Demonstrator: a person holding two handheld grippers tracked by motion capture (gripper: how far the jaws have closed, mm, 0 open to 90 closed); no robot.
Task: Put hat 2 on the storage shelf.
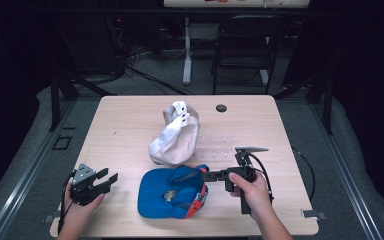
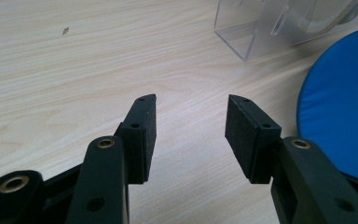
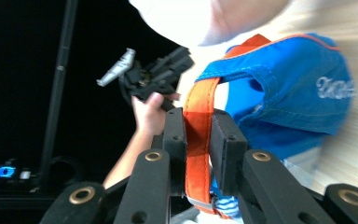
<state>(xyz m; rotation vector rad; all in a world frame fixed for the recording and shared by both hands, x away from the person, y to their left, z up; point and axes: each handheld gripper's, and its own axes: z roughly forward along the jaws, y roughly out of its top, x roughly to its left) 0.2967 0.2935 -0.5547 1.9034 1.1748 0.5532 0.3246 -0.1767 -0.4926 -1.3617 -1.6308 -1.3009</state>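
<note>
Two grippers are working low over the near edge of the wooden table (image 1: 130, 120), each one gripped in a hand whose forearm is coming in from the bottom of the high view. The right gripper (image 1: 206, 176) is pointing sideways toward the person's left, its jaws pressed together on the orange strap (image 3: 196, 140) at the back of the blue cap (image 1: 172, 192); in the right gripper view the strap is running up between the black pads (image 3: 223, 144) and the cap's blue crown is bulging off to one side. The right hand (image 1: 252, 192) is wrapping the handle with the wrist fairly straight, cable looping behind it. The cap is lying near the front middle of the table, just in front of a white cap (image 1: 175, 137) that is touching or nearly touching it. The left gripper (image 1: 109, 179) is resting off to the cap's left, clearly apart from it, angled toward it, jaws spread wide with nothing between them. In the left gripper view, bare wood is showing between the pads (image 2: 244, 135), with the blue brim (image 2: 340, 116) at the side and a clear plastic stand (image 2: 256, 37) beyond.
</note>
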